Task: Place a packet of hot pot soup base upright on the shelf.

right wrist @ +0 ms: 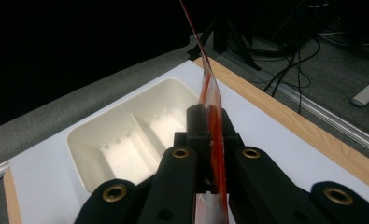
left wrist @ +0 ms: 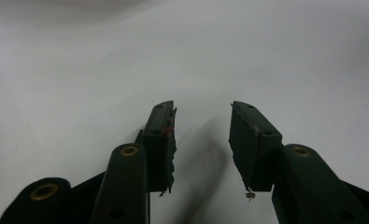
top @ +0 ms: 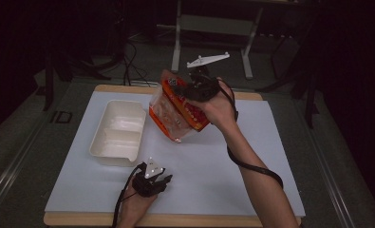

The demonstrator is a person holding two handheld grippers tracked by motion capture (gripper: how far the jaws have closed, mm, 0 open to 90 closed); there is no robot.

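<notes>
An orange and clear snack bag (top: 175, 111) hangs tilted above the middle of the white board, its lower corner near the surface. My right gripper (top: 187, 92) is shut on the bag's upper edge; in the right gripper view the orange bag edge (right wrist: 214, 126) runs pinched between the black jaws of the right gripper (right wrist: 210, 123). A cream two-compartment tray (top: 116, 133) sits empty to the left of the bag. My left gripper (top: 164, 179) rests low near the board's front edge, right of the tray's near corner. The left gripper (left wrist: 203, 121) stands open over bare white board.
The white board (top: 251, 161) lies on a wooden tabletop (top: 175, 221) with a grey surround. Cables and a metal stand (top: 213, 28) lie on the dark floor beyond the far edge. A cable trails along the right forearm (top: 251, 166).
</notes>
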